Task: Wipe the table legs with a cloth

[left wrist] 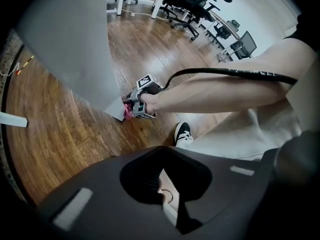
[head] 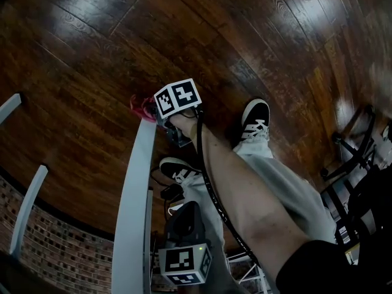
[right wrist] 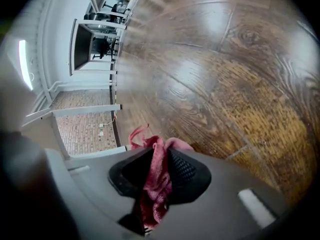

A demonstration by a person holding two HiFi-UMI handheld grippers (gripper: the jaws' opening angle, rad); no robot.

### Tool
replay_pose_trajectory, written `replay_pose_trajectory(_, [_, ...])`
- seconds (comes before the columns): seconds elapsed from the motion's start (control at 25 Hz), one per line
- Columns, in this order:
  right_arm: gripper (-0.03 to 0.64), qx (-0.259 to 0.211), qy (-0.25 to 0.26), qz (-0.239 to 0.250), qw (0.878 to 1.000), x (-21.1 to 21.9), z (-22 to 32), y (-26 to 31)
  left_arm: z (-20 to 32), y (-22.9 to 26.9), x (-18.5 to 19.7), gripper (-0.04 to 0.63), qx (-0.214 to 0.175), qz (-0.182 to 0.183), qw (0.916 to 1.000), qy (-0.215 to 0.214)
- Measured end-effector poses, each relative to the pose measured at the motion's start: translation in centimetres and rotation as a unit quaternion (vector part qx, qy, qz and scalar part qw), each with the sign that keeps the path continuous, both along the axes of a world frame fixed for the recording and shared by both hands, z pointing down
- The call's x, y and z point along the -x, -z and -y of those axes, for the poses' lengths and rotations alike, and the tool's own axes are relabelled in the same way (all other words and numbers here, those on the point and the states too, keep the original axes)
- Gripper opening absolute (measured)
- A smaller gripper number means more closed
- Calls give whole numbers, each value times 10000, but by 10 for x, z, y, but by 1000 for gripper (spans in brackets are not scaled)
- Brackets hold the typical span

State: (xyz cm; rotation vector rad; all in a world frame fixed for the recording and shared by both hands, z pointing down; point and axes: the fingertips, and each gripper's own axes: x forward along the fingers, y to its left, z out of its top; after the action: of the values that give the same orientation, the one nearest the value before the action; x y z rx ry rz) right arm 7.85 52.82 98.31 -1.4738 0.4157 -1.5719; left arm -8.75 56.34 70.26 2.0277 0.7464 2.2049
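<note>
A white table leg (head: 135, 207) slants down to the dark wood floor (head: 92, 54). My right gripper (head: 151, 111) is at the foot of that leg, shut on a red cloth (head: 141, 107) that touches the leg's lower end. In the right gripper view the cloth (right wrist: 156, 171) hangs bunched between the jaws of the right gripper (right wrist: 159, 180). The left gripper view shows the same leg (left wrist: 70, 39), with the cloth (left wrist: 128, 112) pressed at its bottom corner. My left gripper (head: 182, 225) is held back near my knee, away from the leg, and its jaws (left wrist: 167, 196) look shut and empty.
My two shoes (head: 254, 120) (head: 177, 169) stand on the floor just right of the leg. Other white legs (head: 27, 207) rise at the left over a brick-patterned strip (head: 55, 250). Black office chairs (head: 355, 146) stand at the right.
</note>
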Motion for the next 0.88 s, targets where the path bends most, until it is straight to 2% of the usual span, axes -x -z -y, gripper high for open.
replay_pose_trajectory(0.32, [71,29,39,150,9999,1,0,0,0,0,-2,2,-1,-11,10000,-72])
replay_pose_trajectory(0.52, [60,-3,287,80,9996,-4,4,8,-1,-2,-3,2,3,-74,9999,-124])
replay_pose_trajectory(0.72, [57,-192,513,-97,9984,-7,12,36,-4,5,1,2,30,-62,9999,-149])
replay_pose_trajectory(0.88, [57,-560,557,-267,9965,-10,15,74,-7,13,9,2,93,-93,9997,-207])
